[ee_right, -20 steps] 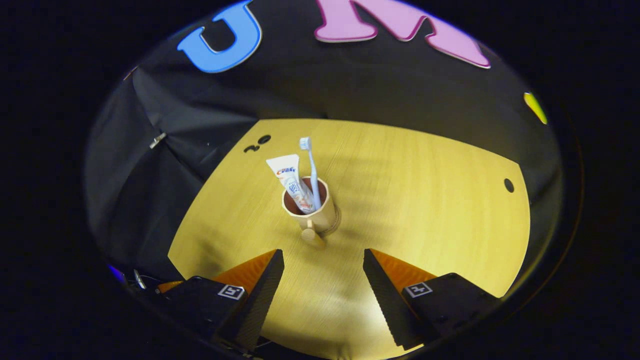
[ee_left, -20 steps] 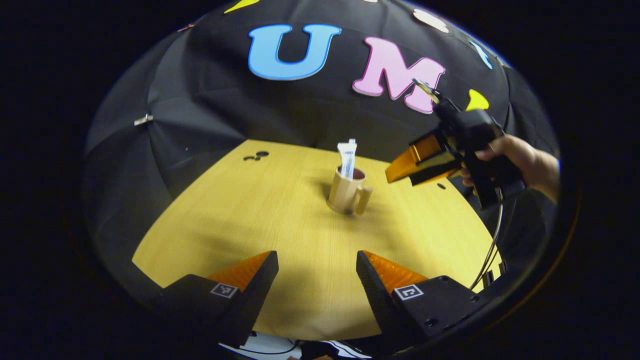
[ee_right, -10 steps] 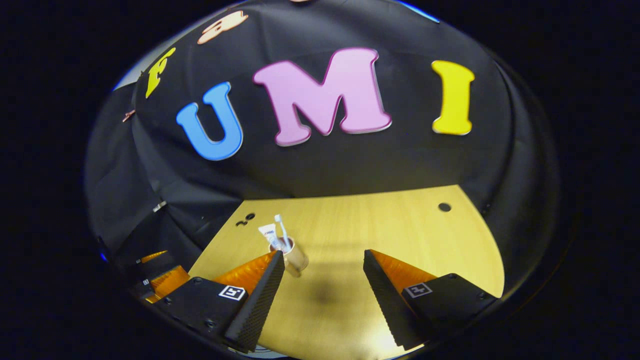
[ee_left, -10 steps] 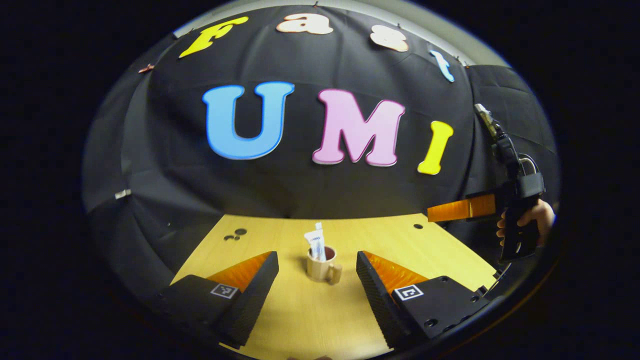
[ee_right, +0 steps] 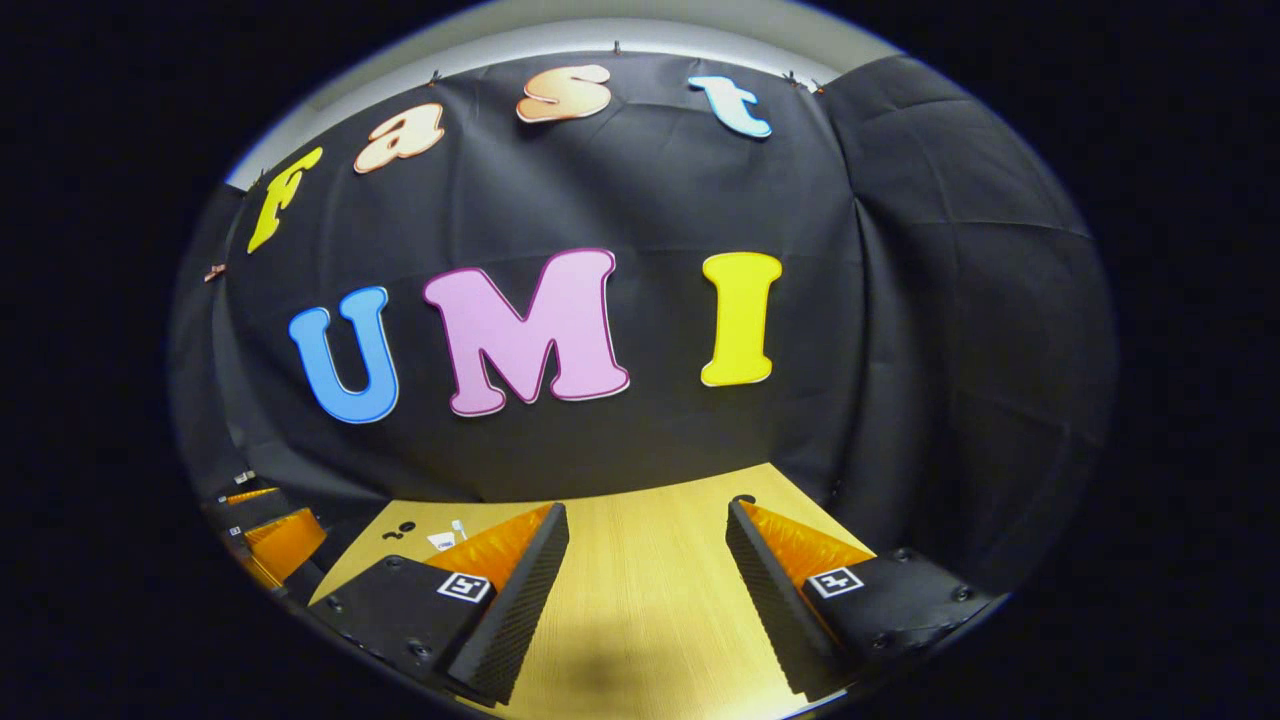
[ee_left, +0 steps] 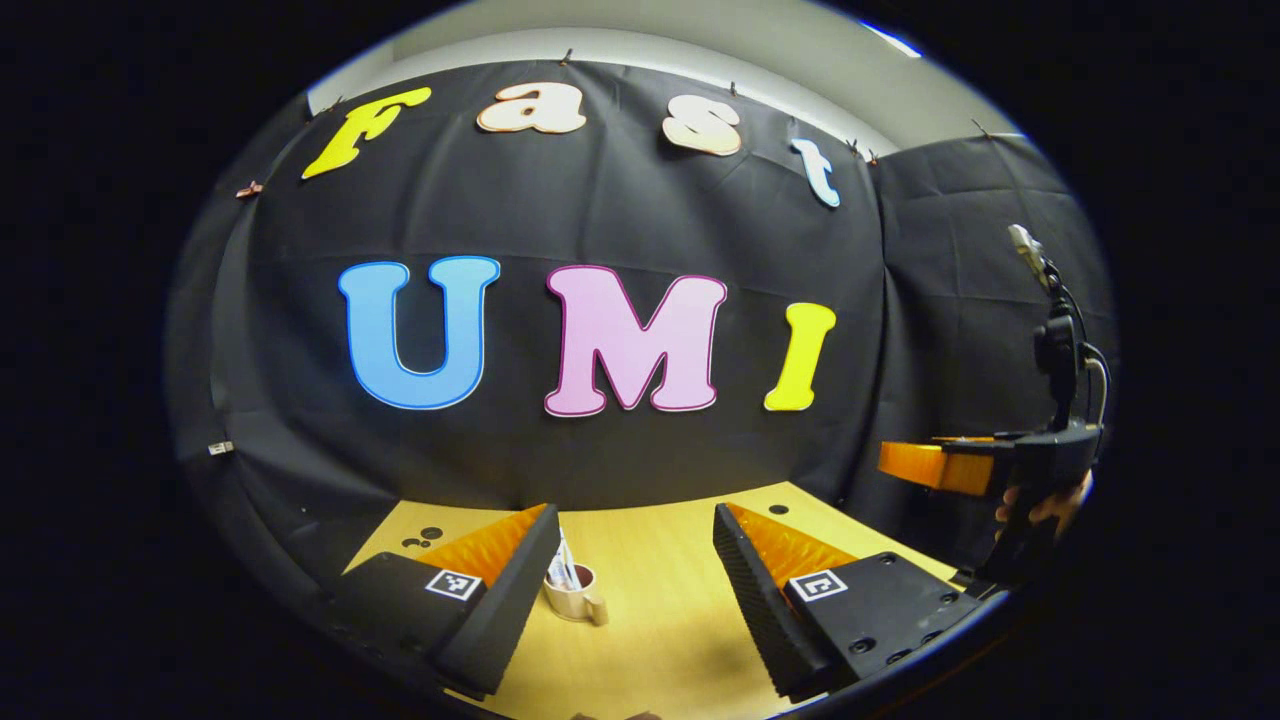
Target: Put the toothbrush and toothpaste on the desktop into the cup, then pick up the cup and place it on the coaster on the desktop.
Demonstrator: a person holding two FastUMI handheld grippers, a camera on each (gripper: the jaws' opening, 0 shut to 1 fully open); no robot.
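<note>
Holding both my left gripper (ee_left: 635,560) and right gripper (ee_right: 645,560) wide open and empty — toothbrush (ee_left: 562,562) and toothpaste (ee_left: 556,573) stand in the mug (ee_left: 574,598); coaster beneath it not discernible.

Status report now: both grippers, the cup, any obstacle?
Left gripper open, empty. Right gripper open, empty. Cup upright on the desktop, toothpaste inside, nothing gripping it. No obstacle seen near it.

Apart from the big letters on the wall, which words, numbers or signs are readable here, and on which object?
Toothpaste in the cup: print too small to read.
Left claw: square coded tags, patterns and no words.
Right claw: tags of the same kind, no words.
Nothing else here carries readable text.
</note>
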